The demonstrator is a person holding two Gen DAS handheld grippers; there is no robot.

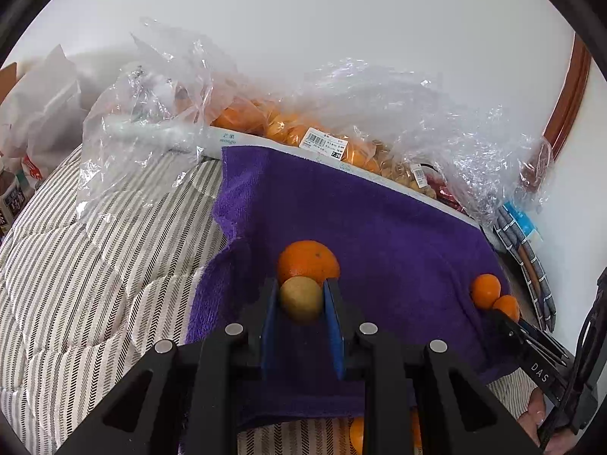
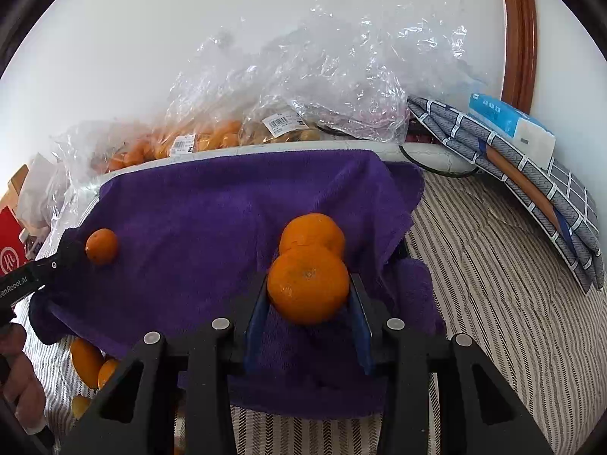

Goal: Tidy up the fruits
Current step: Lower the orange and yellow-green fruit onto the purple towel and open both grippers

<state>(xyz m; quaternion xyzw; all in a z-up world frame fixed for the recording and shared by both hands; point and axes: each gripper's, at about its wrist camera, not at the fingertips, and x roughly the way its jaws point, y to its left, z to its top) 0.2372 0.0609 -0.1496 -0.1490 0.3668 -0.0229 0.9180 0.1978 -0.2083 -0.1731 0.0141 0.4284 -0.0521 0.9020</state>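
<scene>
My left gripper (image 1: 301, 295) is shut on a small yellow-brown fruit (image 1: 301, 299) just above the purple towel (image 1: 341, 208), right in front of an orange (image 1: 308, 258) lying on the towel. My right gripper (image 2: 308, 295) is shut on an orange (image 2: 308, 284), directly in front of a second orange (image 2: 313, 233) on the towel (image 2: 208, 204). In the left wrist view two oranges (image 1: 485, 291) sit at the towel's right side by the right gripper's fingers (image 1: 531, 345). In the right wrist view the left gripper's body (image 2: 34, 276) reaches to an orange (image 2: 101, 246) at the towel's left.
A white box (image 1: 235, 140) against the wall holds clear plastic bags of oranges (image 1: 288, 125) and brownish fruit (image 2: 280, 129). Loose oranges (image 2: 89, 364) lie on the striped bedding (image 2: 493, 284). Folded checked cloth (image 2: 531, 174) and a blue tissue pack (image 2: 508, 125) lie at the right.
</scene>
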